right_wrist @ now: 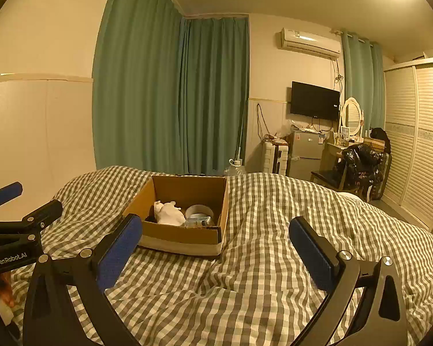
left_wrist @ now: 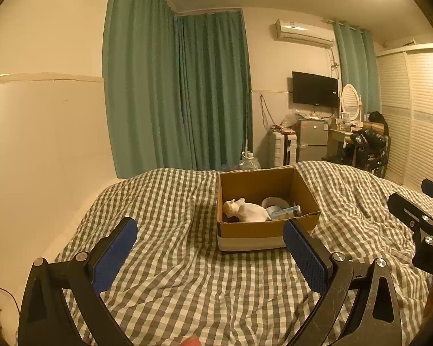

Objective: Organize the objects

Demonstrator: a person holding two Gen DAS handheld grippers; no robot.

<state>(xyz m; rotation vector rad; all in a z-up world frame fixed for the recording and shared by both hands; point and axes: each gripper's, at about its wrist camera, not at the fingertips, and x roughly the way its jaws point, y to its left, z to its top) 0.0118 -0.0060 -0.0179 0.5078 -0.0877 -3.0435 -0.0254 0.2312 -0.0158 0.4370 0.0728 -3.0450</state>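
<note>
An open cardboard box [left_wrist: 257, 232] [right_wrist: 184, 239] sits on the checked bedspread [left_wrist: 187, 282] [right_wrist: 259, 274]. Inside lie a white plush toy [left_wrist: 246, 211] [right_wrist: 170, 212], a roll of tape [left_wrist: 275, 201] [right_wrist: 199, 210] and a pale blue packet [left_wrist: 285, 212] [right_wrist: 197, 221]. My left gripper [left_wrist: 210, 226] is open and empty, held above the bedspread in front of the box. My right gripper [right_wrist: 216, 225] is also open and empty, to the right of the box. Each gripper shows at the edge of the other's view, the right gripper [left_wrist: 418, 222] and the left gripper [right_wrist: 14, 225].
Green curtains [left_wrist: 176, 92] hang behind the bed. Beyond the bed's far end stand a suitcase [left_wrist: 281, 148], a small fridge [left_wrist: 313, 138], a wall television [left_wrist: 314, 88], a dressing table with an oval mirror [left_wrist: 350, 98] and louvred wardrobe doors [left_wrist: 412, 109]. A water jug [left_wrist: 248, 161] stands on the floor.
</note>
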